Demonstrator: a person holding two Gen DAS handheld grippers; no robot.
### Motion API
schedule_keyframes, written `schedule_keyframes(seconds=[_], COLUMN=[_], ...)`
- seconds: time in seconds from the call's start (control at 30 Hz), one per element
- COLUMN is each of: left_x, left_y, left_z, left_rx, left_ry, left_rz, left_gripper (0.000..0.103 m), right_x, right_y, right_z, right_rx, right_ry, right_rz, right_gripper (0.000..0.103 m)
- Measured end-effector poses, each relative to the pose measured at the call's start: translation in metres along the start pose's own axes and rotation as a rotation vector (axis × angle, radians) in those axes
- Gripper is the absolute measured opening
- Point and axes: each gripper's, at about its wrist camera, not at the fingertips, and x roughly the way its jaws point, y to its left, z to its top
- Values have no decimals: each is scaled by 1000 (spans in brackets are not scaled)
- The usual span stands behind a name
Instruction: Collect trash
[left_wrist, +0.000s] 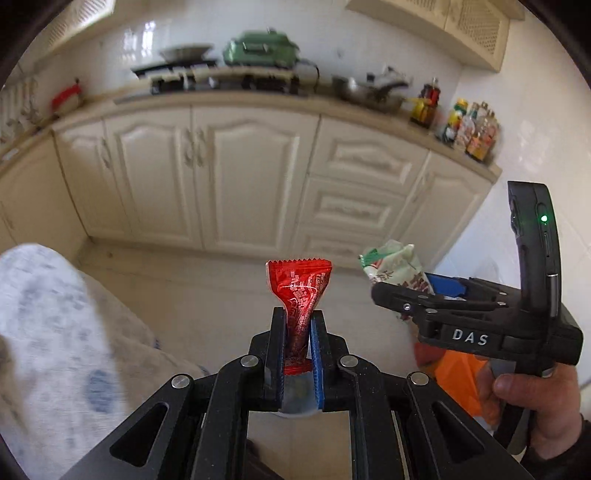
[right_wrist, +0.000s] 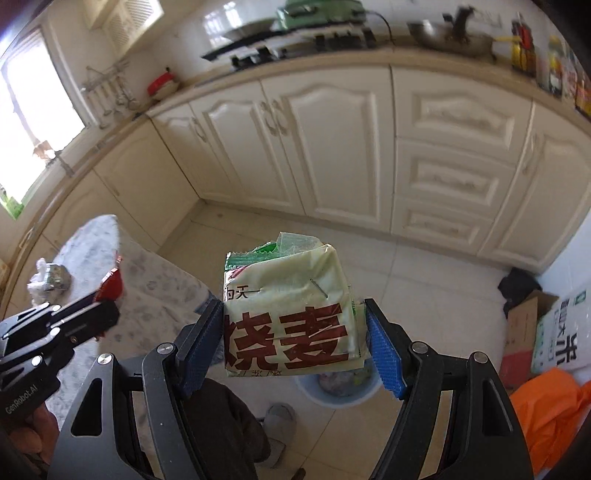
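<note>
Left gripper has the wrapper pinched between its fingers, right gripper with the food bag sits just to its right. Bin is on the floor below the bag, cabinets behind.

right hand-held gripper: "DAS" | left hand-held gripper: "GenRobot.AI" | green wrapper: "烧麦"

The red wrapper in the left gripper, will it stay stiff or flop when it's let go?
The red wrapper is probably light: thin crinkled foil, pinched narrow between the left gripper's fingers. It stands upright above them, so it's fairly self-supporting. Released, it may flutter rather than drop straight.
</note>
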Motion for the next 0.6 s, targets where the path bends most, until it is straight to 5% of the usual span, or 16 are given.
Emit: schedule_keyframes(seconds=[0.17,0.47,0.53,0.6], left_x=[77,197,219,232], left_y=[2,21,21,22], left_z=[14,40,42,46], left_rx=[-33,-38,-40,-40], left_ry=[139,322,373,388], left_rz=[-62,-62,-58,-57], left_gripper=[8,13,26,59], right_x=[44,108,117,119], right_y=[-39,-83,-91,-95], right_z=[-13,-25,-28,-31], right_rx=[82,194,223,247], right_ry=[96,213,230,231], right_rz=[-3,-6,-19,-30], right_gripper=[75,78,83,100])
